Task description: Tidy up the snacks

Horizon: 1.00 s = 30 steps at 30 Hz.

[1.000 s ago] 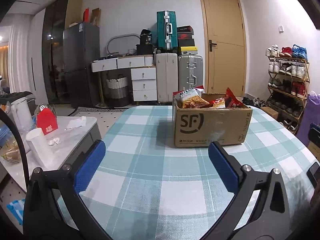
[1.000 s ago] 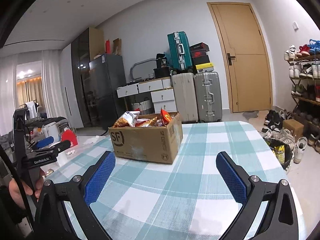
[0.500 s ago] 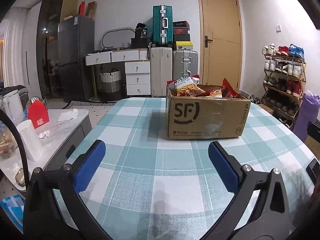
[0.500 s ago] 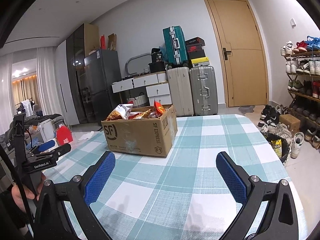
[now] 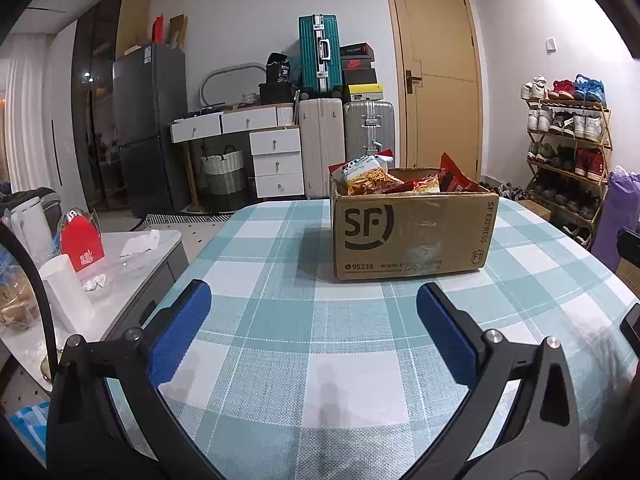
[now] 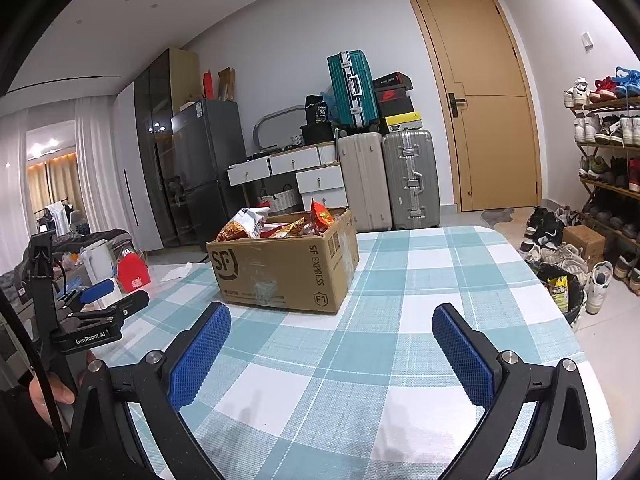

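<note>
- Right now your left gripper and right gripper hover spread wide, empty, over the checked tablecloth.
- Beyond them the cardboard box of snack bags sits on it; behind stand suitcases.

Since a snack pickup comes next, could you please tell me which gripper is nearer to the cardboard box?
Left, though only slightly. The left gripper faces the cardboard box squarely. The right gripper sits off its corner, box ahead to its left. Both jaws are open, short of it.

Open SF box upright on table, snack bags inside (heaped).
</note>
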Each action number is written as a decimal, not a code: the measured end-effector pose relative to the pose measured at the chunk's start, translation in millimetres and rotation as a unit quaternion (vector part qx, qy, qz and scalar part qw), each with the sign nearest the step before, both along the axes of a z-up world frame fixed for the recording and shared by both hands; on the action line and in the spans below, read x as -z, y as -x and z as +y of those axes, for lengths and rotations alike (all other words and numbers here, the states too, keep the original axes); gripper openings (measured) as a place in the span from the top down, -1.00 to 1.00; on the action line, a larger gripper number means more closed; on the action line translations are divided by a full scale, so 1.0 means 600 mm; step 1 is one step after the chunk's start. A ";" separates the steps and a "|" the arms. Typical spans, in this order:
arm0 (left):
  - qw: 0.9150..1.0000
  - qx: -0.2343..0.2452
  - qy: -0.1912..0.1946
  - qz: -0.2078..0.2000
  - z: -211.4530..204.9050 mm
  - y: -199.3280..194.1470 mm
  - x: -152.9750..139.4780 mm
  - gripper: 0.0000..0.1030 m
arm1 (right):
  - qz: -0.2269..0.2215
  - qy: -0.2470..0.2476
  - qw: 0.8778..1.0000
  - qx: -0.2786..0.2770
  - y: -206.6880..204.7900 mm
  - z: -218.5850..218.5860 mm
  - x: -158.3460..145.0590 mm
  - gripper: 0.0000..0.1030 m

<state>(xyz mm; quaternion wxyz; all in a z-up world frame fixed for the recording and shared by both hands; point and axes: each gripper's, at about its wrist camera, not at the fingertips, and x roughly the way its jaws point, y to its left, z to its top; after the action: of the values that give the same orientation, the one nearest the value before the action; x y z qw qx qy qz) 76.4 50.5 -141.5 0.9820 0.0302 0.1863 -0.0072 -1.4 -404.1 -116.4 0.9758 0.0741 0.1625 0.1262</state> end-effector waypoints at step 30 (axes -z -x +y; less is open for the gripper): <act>1.000 -0.005 0.001 -0.003 -0.005 0.018 0.000 -1.00 | 0.002 -0.011 1.000 0.002 -0.003 -0.003 0.005 -0.99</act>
<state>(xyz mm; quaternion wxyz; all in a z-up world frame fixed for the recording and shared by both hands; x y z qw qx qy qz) 65.6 47.5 -141.8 0.9827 0.0284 0.1832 -0.0020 0.5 -405.7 -119.5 0.9748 0.0850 0.1632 0.1258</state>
